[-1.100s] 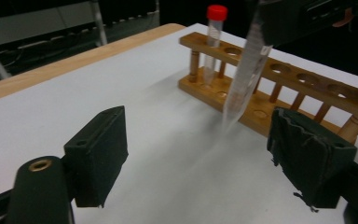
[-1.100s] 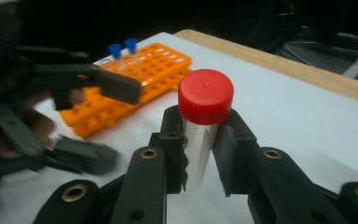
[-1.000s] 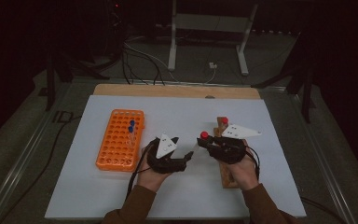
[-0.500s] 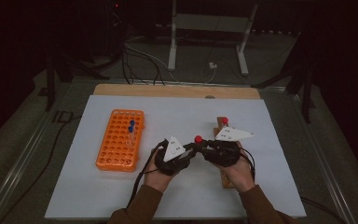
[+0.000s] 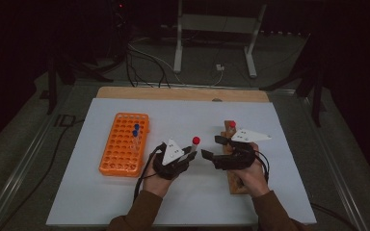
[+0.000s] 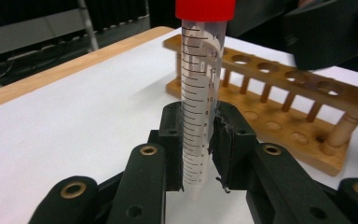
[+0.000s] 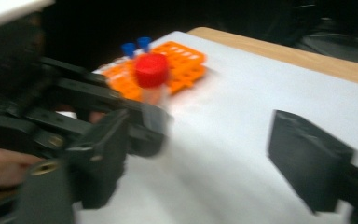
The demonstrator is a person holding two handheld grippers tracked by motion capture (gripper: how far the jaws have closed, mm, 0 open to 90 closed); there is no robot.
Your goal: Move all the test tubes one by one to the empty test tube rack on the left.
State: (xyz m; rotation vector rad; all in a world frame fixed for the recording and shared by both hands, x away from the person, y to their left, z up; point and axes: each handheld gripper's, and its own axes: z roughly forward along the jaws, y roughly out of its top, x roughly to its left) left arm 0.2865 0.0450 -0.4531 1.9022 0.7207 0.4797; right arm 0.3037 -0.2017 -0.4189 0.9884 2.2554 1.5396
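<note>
A clear graduated tube with a red cap (image 6: 200,93) stands upright between the pads of my left gripper (image 6: 196,149), which is shut on its lower part. From above, that tube (image 5: 194,143) rises just right of my left gripper (image 5: 191,153) over the white mat. My right gripper (image 5: 211,147) faces it from the right. Its jaws have just been opening and nothing is between them. In the right gripper view, my right gripper (image 7: 200,154) gapes wide over bare mat, and the red-capped tube (image 7: 152,77) sits beyond its left jaw.
An orange tube rack (image 5: 124,143) with two blue-capped tubes (image 5: 136,130) stands at the left of the white mat (image 5: 192,197). A wooden rack (image 5: 236,182) lies under my right hand, with a red-capped tube (image 5: 231,125) at its far end.
The red-capped tube passed from my right gripper to my left. The left jaws closed on it, the right jaws let go and opened, and the right hand drew back slightly to the right.
</note>
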